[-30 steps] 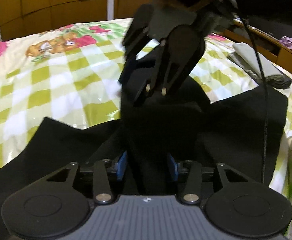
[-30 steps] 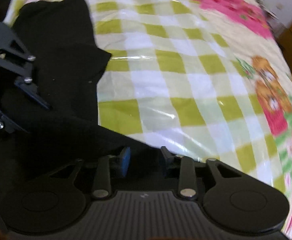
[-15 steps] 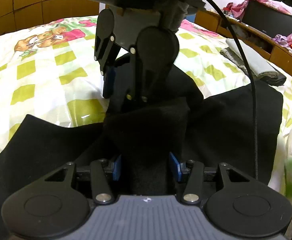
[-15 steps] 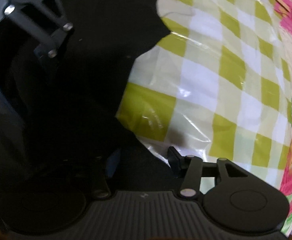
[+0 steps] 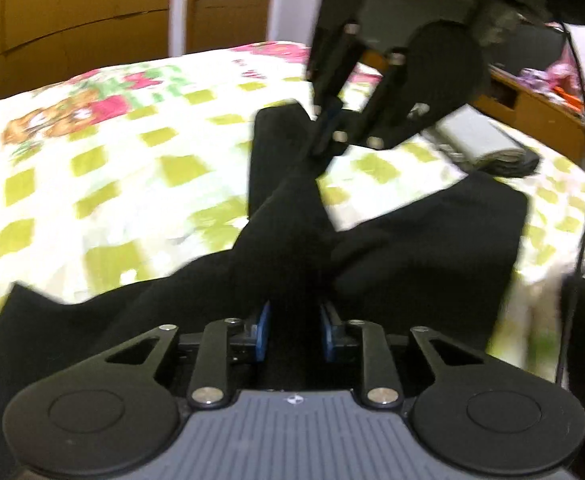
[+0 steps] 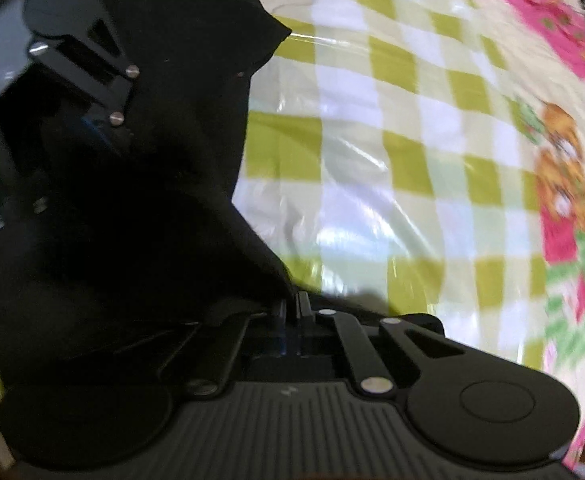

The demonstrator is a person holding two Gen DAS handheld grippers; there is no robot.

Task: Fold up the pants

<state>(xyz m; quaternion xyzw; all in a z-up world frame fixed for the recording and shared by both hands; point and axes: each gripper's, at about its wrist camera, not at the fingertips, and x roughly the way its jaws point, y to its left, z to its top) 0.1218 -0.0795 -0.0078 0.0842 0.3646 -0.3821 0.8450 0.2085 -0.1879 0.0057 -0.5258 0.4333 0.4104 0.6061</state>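
right now my left gripper [image 5: 292, 330] has its blue-padded fingers [image 5: 261, 332] pressed against a thick bunch of the black fabric pants [image 5: 424, 240], which fills the gap between them, so that hand is clamped on cloth. from there a taut ridge of the same fabric runs forward and up across the bed to my right gripper [image 5: 326, 136], which hangs above the mattress with its jaws nearly together and the cloth pinched at the tips. the rest of the pants lies spread below: one broad flat panel stretches off to the right toward the bed's edge, another dark panel lies to the lower left, and a narrower flap hangs down beside the raised ridge.

seen from the right wrist, my right gripper [image 6: 290, 312] shows its two fingers almost meeting, with an edge of the pants [image 6: 140, 216] caught between them; the black cloth billows up on the left of that view and drapes around the other gripper [image 6: 92, 120], whose black linkage plates and screws poke out of the folds.

everything rests on a bed covered by a glossy sheet checked in green and white with pink flowers and orange bears [image 5: 104, 168], also bright under the right wrist [image 6: 432, 160]. a folded grey garment [image 5: 480, 144] lies near the far right side of the bed, well apart from the pants. brown wooden wardrobe doors [image 5: 72, 20] stand behind the bed, blurred.
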